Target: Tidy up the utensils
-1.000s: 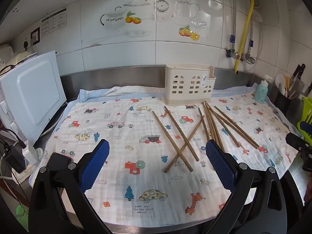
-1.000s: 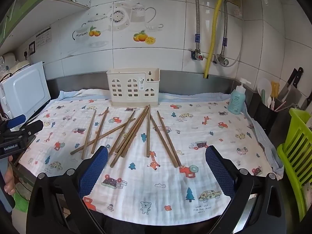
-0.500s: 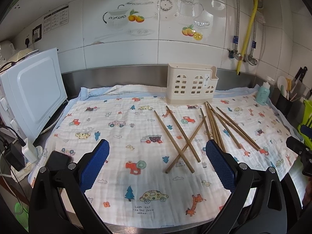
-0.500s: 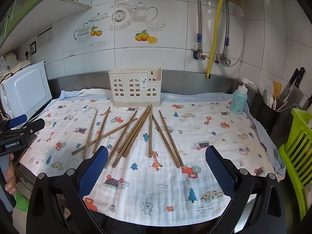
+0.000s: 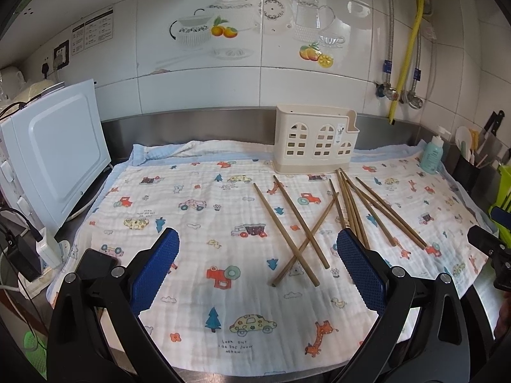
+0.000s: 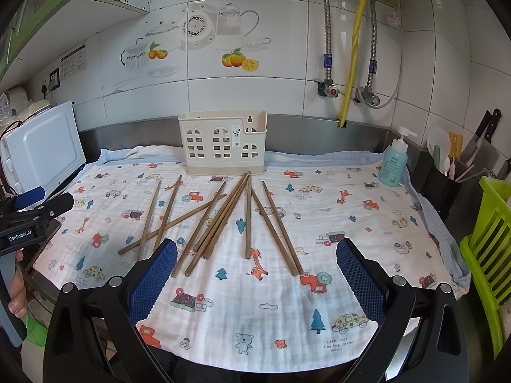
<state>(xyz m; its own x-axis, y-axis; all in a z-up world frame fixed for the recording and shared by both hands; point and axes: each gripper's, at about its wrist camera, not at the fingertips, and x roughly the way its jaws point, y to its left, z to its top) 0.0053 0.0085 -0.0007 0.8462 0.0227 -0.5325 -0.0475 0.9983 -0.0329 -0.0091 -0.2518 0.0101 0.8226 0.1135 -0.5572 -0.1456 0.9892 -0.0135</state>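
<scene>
Several brown wooden chopsticks (image 5: 319, 220) (image 6: 223, 217) lie scattered and partly crossed on a patterned cloth (image 5: 198, 210) (image 6: 335, 210). Behind them a cream plastic utensil holder (image 5: 314, 138) (image 6: 222, 142) stands upright near the wall. My left gripper (image 5: 257, 266) hovers open over the cloth's front left, with the chopsticks ahead and to its right. My right gripper (image 6: 255, 269) is open too, just short of the near ends of the chopsticks. Nothing sits between either pair of blue pads.
A white microwave (image 5: 54, 159) stands at the left. A phone (image 5: 94, 263) lies at the cloth's front left corner. At the right are a teal soap bottle (image 6: 393, 159), a black utensil pot (image 6: 442, 185) and a green rack (image 6: 488, 239). A hand (image 6: 16, 296) holds the left gripper.
Both grippers have drifted slightly forward and the views have shifted a little; the chopsticks and holder have not moved. Both stay open.
</scene>
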